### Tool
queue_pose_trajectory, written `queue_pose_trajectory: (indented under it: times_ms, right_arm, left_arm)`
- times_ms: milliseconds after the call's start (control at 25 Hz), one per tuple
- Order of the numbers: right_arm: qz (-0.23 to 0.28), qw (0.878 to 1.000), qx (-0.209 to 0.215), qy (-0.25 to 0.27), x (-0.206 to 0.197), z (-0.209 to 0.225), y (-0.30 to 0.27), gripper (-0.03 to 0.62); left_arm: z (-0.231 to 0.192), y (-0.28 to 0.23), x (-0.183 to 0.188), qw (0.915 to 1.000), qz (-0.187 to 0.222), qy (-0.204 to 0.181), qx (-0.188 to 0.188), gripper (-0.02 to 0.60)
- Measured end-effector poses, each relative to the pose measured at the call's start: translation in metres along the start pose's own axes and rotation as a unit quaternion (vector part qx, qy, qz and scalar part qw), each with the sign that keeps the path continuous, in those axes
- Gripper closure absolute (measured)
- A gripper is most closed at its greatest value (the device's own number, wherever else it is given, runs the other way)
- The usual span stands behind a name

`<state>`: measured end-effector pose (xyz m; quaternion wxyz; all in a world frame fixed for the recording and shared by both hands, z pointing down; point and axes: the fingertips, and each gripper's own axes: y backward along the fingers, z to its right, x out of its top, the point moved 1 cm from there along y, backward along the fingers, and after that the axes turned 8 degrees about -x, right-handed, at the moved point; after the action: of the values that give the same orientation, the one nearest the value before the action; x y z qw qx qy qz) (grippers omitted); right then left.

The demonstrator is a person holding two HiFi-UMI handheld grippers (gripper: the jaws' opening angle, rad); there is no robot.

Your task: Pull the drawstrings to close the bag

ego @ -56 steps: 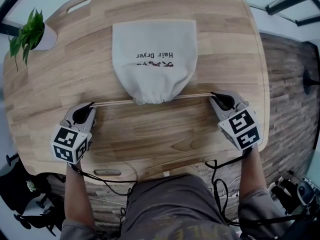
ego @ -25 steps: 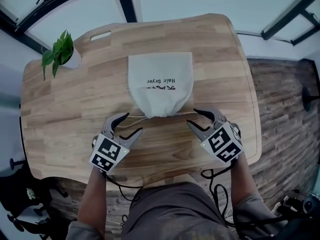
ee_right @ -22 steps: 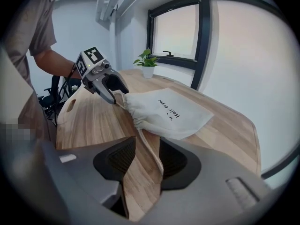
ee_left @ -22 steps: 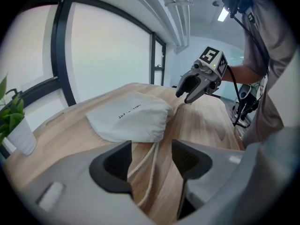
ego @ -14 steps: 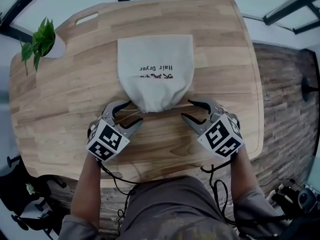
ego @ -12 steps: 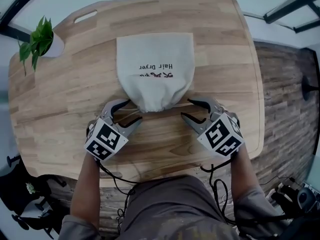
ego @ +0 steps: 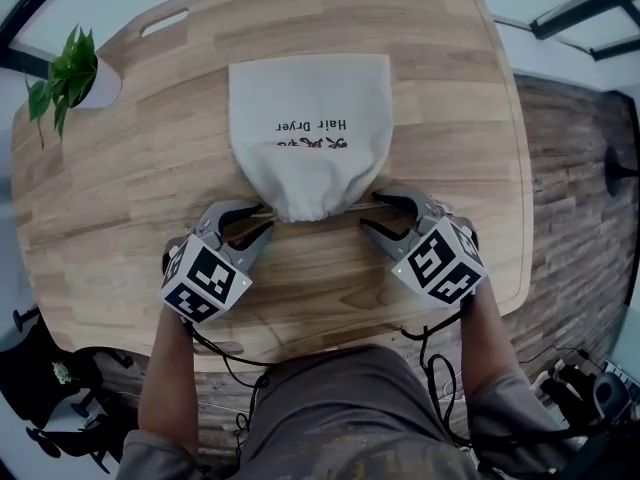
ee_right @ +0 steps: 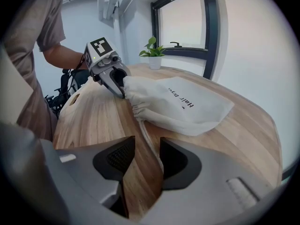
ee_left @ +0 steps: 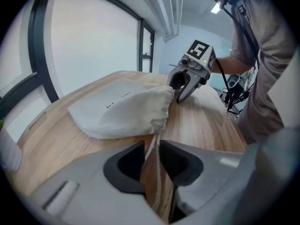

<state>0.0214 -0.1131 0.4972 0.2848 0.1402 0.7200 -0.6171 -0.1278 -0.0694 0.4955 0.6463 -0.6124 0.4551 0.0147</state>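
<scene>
A cream cloth bag (ego: 308, 128) printed "Hair Dryer" lies on the wooden table (ego: 130, 178), its gathered mouth (ego: 305, 208) toward me. My left gripper (ego: 262, 220) stands open just left of the mouth, low over the table. My right gripper (ego: 370, 211) stands open just right of it. In the left gripper view a drawstring (ee_left: 156, 136) runs slack from the bag (ee_left: 122, 111) between the open jaws of the left gripper (ee_left: 151, 153). In the right gripper view the other drawstring (ee_right: 146, 135) lies on the wood between the parted jaws of the right gripper (ee_right: 147, 151).
A potted plant (ego: 60, 68) stands at the table's far left corner, beside a handle slot (ego: 165, 21). The table's near edge (ego: 330, 343) lies close behind both grippers. Cables hang below it. Dark plank floor (ego: 580, 198) is at the right.
Both grippers came in from the table's sides, where they held the strings taut, to the bag's mouth. They now stand open and lower, and the strings lie slack.
</scene>
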Motion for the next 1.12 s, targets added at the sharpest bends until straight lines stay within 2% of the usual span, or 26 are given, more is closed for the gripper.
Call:
queue_pose_trajectory:
  times_ms: [80,200,280,360,480,680,840,1120]
  right_arm:
    - [0.006,1.0,-0.002,-0.006,0.001,0.002,-0.001,0.406]
    - [0.008,1.0,-0.004,-0.004,0.0,0.002,-0.001,0.433]
    - [0.005,1.0,-0.004,0.005,-0.002,-0.001,0.0,0.474]
    - [0.0,1.0,-0.009,0.012,-0.002,-0.002,0.001,0.548]
    - [-0.005,1.0,-0.017,0.0,-0.003,-0.001,0.001,0.551]
    - [-0.004,0.998,-0.03,-0.049,-0.006,0.007,0.003,0.556]
    - [0.0,0.998,-0.036,-0.058,-0.008,0.007,0.005,0.557]
    - [0.002,0.997,-0.037,-0.068,-0.011,0.011,0.008,0.559]
  left_arm:
    - [-0.001,0.001,-0.002,1.0,-0.001,0.002,0.002,0.525]
    - [-0.002,0.0,-0.003,1.0,0.0,0.001,0.002,0.535]
    - [-0.001,0.0,-0.003,1.0,-0.006,-0.007,0.0,0.537]
    - [0.002,-0.001,-0.002,0.9998,-0.013,-0.015,-0.003,0.554]
    - [0.001,0.0,-0.002,0.9999,-0.013,-0.01,0.001,0.564]
    - [-0.004,0.004,-0.006,0.9996,-0.012,0.008,0.025,0.569]
    - [-0.009,0.008,-0.01,0.9989,0.002,0.034,0.033,0.571]
    - [-0.012,0.015,-0.018,0.9979,0.0,0.049,0.042,0.571]
